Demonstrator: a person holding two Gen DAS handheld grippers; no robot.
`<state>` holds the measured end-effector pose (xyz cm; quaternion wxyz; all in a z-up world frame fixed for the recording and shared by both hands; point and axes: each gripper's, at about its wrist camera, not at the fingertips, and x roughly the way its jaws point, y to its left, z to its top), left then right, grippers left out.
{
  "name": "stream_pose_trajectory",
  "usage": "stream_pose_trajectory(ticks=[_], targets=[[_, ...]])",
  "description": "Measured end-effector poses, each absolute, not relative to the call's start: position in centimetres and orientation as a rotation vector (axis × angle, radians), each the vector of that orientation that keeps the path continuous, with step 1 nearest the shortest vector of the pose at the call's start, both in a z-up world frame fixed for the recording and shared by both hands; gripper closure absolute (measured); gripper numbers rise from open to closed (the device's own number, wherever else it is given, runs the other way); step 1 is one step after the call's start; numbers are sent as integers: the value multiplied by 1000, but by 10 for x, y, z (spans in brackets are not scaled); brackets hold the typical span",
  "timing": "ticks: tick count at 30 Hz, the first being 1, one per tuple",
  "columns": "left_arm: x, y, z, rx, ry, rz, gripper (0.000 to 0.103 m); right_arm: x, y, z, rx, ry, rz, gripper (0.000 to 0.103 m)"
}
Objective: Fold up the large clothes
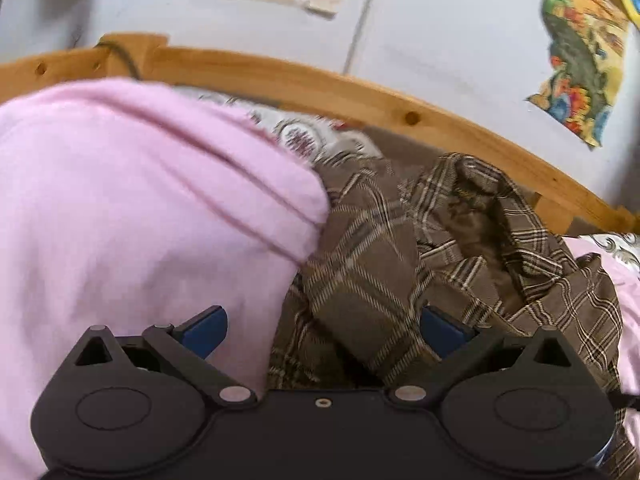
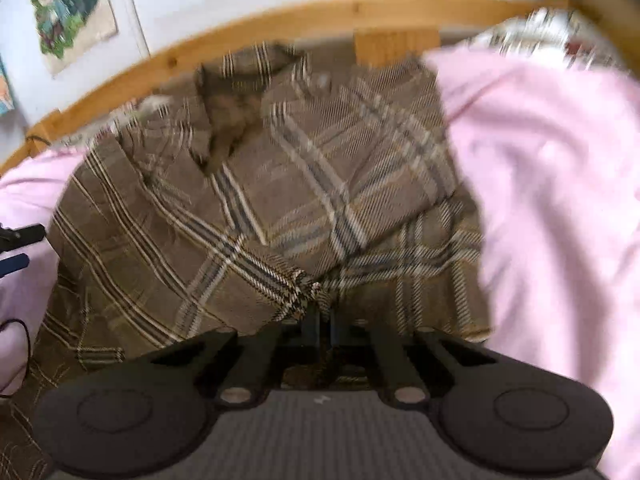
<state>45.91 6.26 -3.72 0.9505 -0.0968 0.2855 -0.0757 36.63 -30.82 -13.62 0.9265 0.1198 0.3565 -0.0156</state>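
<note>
One brown plaid shirt [image 2: 256,200] lies crumpled on a bed, spread over one pink blanket [image 1: 132,220] that rises in a fold on the side away from the wall posters. You work with two grippers. Your left gripper [image 1: 322,334] hovers over the shirt's edge with its blue-padded fingers [image 1: 206,332] spread wide and nothing between them; one pad sits above the blanket, the other above plaid cloth. Your right gripper [image 2: 322,312] has its fingers drawn nearly together, pinching a pointed corner of the shirt [image 2: 308,284] at the near hem. The shirt's collar [image 2: 240,92] lies toward the curved wooden bed frame [image 1: 360,96]. A patterned pillow [image 1: 304,136] shows behind the blanket near the frame. Four posters hang on the pale wall, three in the left view and two in the right, one shared [image 2: 68,12]. The right view is motion-blurred.
</note>
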Motion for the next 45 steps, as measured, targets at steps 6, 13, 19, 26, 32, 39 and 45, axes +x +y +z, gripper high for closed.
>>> stream_pose_trajectory(ticks=[6, 13, 19, 26, 32, 39, 45], targets=[[478, 55, -38, -182, 580, -157, 1, 344, -316, -116, 150, 687, -90, 98], [509, 48, -50, -170, 630, -136, 1, 345, -314, -133, 125, 728, -124, 98], [531, 46, -58, -181, 705, -200, 41, 342, -313, -136, 128, 726, -92, 97], [513, 46, -46, -199, 638, -161, 88, 344, -309, -133, 129, 708, -41, 97], [521, 53, -60, -198, 704, -91, 85, 354, -289, -133, 30, 705, 0, 97], [506, 44, -43, -108, 631, -86, 23, 358, -299, -140, 68, 708, -16, 80], [510, 35, -28, -65, 532, -96, 14, 350, -291, -135, 27, 657, 10, 42]])
